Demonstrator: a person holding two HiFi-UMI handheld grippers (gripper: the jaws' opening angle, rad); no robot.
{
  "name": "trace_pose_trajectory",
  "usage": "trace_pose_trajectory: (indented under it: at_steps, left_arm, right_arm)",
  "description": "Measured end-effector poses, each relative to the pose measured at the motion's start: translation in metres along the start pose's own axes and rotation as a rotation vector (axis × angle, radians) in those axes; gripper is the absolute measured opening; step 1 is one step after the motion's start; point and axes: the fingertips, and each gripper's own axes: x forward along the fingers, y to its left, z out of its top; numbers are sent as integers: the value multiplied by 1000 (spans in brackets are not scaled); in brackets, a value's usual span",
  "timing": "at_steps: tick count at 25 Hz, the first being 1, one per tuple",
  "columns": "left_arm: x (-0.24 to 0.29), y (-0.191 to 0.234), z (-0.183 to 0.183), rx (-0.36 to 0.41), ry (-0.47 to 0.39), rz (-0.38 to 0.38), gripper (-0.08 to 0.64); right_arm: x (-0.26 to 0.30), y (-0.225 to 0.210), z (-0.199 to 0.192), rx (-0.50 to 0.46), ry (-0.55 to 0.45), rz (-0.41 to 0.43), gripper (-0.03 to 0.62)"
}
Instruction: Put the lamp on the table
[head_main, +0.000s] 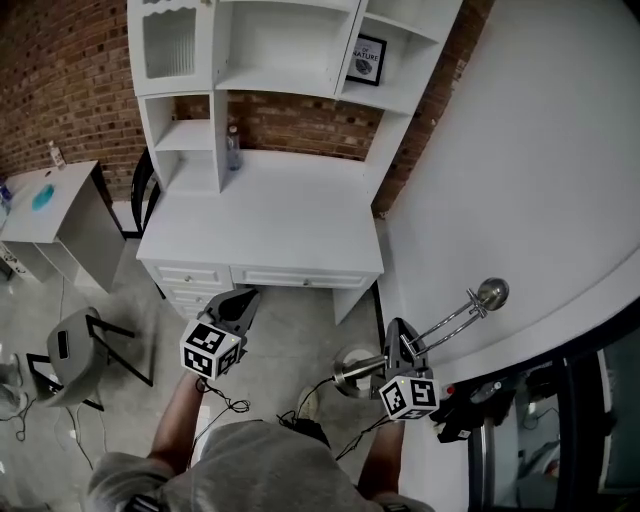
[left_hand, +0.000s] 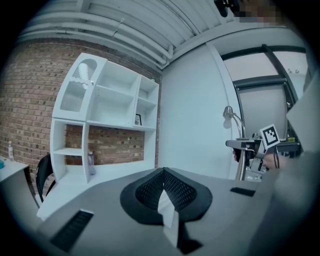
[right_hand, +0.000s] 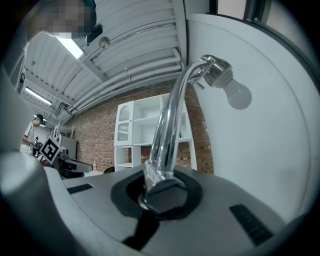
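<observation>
Between jaws of the right tool (right_hand: 160, 192), the chrome lamp (right_hand: 168, 125).

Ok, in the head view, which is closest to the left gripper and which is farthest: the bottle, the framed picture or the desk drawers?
Starting from the left gripper:
1. The desk drawers, right in front of it.
2. The bottle, farther back, left of centre.
3. The framed picture, farthest back, up on the right.
</observation>
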Motion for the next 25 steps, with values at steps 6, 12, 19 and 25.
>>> trace_pose_trajectory:
  at_steps: [6, 12, 19, 25]
  left_arm:
    - [54, 3, 15, -5, -11, 34, 3]
    - [100, 8, 27, -8, -20, 100, 3]
    - [144, 8, 29, -20, -25, 183, 3]
    - [166, 6, 29, -37, -35, 246, 3]
  right_arm:
    - [46, -49, -2, 30, -8, 29, 20]
    - [96, -86, -3, 22, -6, 106, 20]
    - [148, -133, -4, 35, -22, 185, 20]
    - [179, -152, -8, 6, -16, 255, 20]
